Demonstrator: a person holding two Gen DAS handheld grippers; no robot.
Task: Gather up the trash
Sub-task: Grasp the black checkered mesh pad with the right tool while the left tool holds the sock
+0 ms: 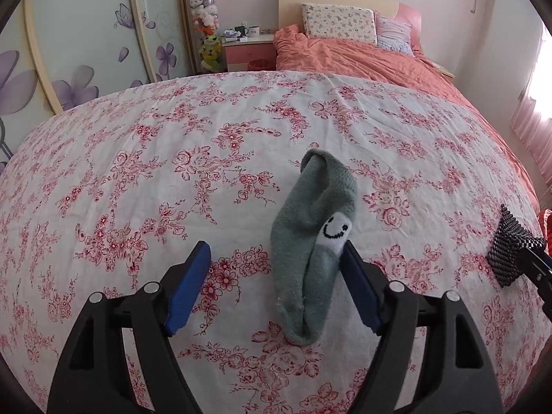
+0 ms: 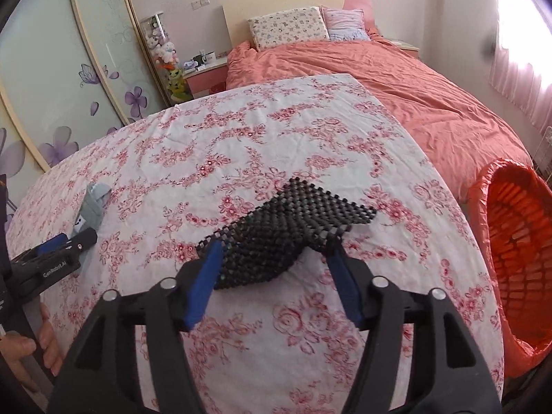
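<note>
Left wrist view: my left gripper (image 1: 276, 253) stands wide open around a grey-green sock (image 1: 310, 241) bearing a smiley patch, lying crumpled on the floral cloth (image 1: 138, 172). My right gripper (image 2: 274, 250) is open astride a black mesh mat (image 2: 286, 227), gripping nothing.

Bright daylight floods in from the curtained window (image 2: 517, 34), blown out there; fisheye bending and dark corners, focus sharp.
</note>
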